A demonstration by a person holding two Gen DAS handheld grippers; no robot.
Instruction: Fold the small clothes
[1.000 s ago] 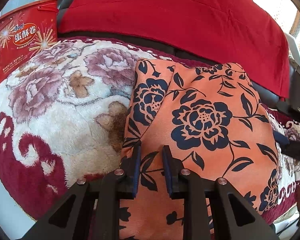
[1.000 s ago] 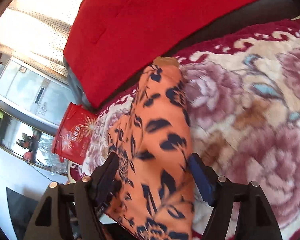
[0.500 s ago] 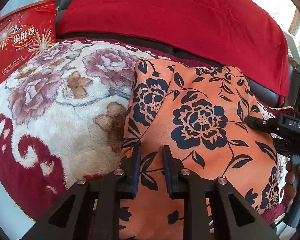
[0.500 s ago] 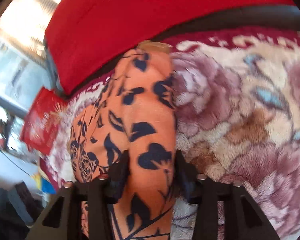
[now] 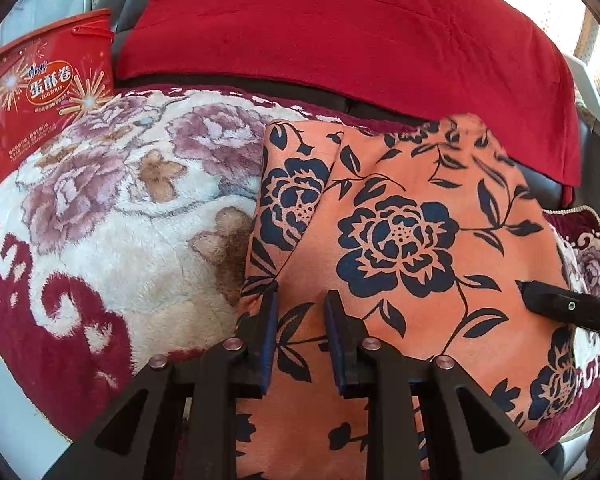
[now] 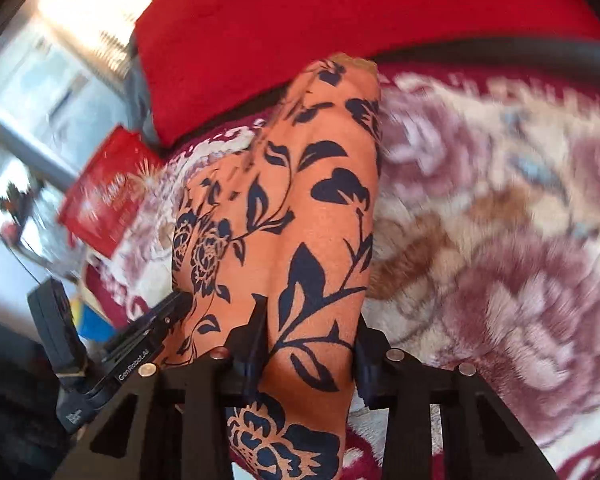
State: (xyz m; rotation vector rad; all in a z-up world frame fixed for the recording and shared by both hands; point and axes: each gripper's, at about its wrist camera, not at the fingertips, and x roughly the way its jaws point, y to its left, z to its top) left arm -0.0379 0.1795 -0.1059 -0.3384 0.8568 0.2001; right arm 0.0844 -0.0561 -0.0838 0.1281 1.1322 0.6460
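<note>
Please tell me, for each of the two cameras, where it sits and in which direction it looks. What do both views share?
Left wrist: sits on the left gripper, looks down along its fingers at the orange floral cloth on the floral blanket; the right gripper's tip enters at right.
Right wrist: sits on the right gripper, jaws closing with a fold of the cloth between them; the left gripper shows at lower left.
Shared: cloth, blanket, red box, red cover.

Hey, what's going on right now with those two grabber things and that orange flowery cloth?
Left gripper clamped on orange cloth. Right gripper closing, cloth between its jaws. Cloth folded on floral blanket. Nothing in the way.
</note>
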